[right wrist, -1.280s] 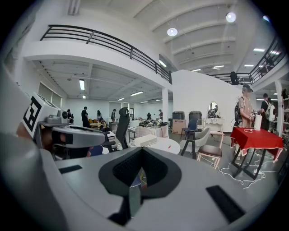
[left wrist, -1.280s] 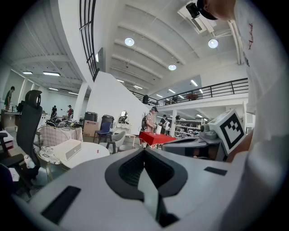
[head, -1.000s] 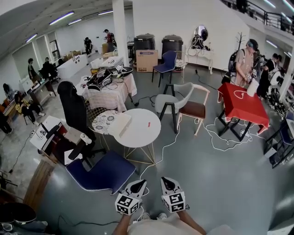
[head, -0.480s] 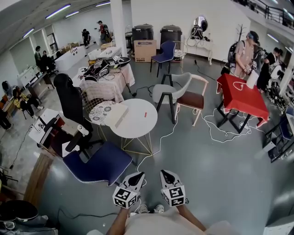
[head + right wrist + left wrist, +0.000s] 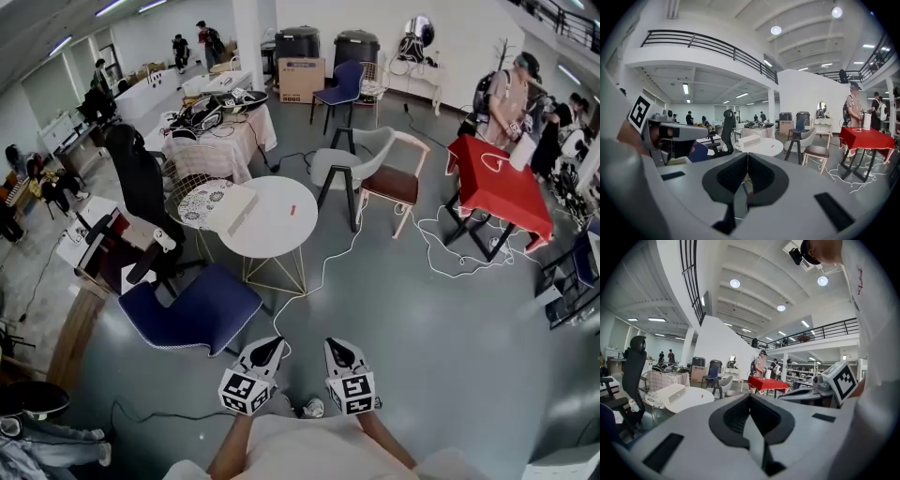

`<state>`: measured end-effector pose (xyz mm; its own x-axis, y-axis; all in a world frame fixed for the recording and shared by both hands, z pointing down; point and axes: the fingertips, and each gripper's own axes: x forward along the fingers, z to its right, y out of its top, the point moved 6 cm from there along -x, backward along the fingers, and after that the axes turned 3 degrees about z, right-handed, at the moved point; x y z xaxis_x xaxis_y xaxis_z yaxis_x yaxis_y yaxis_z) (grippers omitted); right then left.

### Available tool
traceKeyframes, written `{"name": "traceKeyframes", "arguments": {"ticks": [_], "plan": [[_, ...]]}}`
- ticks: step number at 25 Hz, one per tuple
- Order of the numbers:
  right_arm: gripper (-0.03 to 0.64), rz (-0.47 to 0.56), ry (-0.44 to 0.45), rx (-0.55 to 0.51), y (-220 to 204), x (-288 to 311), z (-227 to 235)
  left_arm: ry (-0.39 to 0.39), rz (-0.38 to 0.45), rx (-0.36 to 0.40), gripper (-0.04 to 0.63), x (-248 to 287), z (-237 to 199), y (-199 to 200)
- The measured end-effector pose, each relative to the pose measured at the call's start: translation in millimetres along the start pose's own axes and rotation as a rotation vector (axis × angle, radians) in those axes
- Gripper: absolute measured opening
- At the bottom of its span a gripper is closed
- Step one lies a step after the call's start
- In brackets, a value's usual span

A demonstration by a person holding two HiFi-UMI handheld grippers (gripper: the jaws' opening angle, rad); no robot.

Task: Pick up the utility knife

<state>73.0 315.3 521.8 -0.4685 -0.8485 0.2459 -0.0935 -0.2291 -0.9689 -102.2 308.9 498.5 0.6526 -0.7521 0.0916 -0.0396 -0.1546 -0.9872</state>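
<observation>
The utility knife (image 5: 292, 210) is a small red thing lying on the round white table (image 5: 281, 234), far ahead of both grippers; it also shows as a red speck (image 5: 772, 146) in the right gripper view. A white box (image 5: 238, 212) lies on the table's left side. My left gripper (image 5: 267, 349) (image 5: 750, 397) and right gripper (image 5: 337, 349) (image 5: 747, 154) are held side by side close to my body, well short of the table. Both are shut with nothing between their jaws.
A blue office chair (image 5: 192, 309) with a black back stands left of the table. A grey chair (image 5: 352, 173) and a wooden chair (image 5: 394, 187) stand behind the table. A red table (image 5: 497, 187) is at right. White cables (image 5: 450, 258) trail over the floor. People stand at the back.
Both grippers sit a little higher in the head view, and the whole room has shifted as the person moves. Their jaws have stayed shut and empty.
</observation>
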Motion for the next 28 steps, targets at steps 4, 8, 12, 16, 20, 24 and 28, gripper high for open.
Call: {"name": "traceKeyframes", "arguments": {"ticks": [4, 8, 12, 16, 20, 24, 28], "plan": [[0.017, -0.006, 0.007, 0.01, -3.6, -0.7, 6.0, 0.045, 0.019, -0.012, 0.012, -1.8, -8.3, 5.1], [0.017, -0.014, 0.024, 0.006, -7.1, 1.1, 10.2, 0.065, 0.014, -0.021, 0.012, 2.5, -7.6, 2.2], [0.017, -0.015, 0.039, -0.009, -6.6, 7.9, 14.7, 0.066, 0.007, -0.026, 0.012, 10.9, -7.1, -2.1], [0.017, -0.01, 0.043, -0.013, -3.1, 16.4, 21.7, 0.066, 0.008, -0.027, 0.012, 20.4, -10.5, -2.5], [0.017, -0.011, 0.045, -0.016, 0.7, 25.2, 30.4, 0.067, 0.014, -0.026, 0.012, 31.3, -15.5, 0.6], [0.017, -0.014, 0.046, -0.023, 2.9, 35.9, 35.2, 0.07, 0.02, -0.037, 0.012, 41.6, -25.4, 1.3], [0.017, -0.018, 0.044, -0.026, 1.6, 49.7, 45.1, 0.062, 0.021, -0.044, 0.012, 58.5, -35.2, -2.3]]}}
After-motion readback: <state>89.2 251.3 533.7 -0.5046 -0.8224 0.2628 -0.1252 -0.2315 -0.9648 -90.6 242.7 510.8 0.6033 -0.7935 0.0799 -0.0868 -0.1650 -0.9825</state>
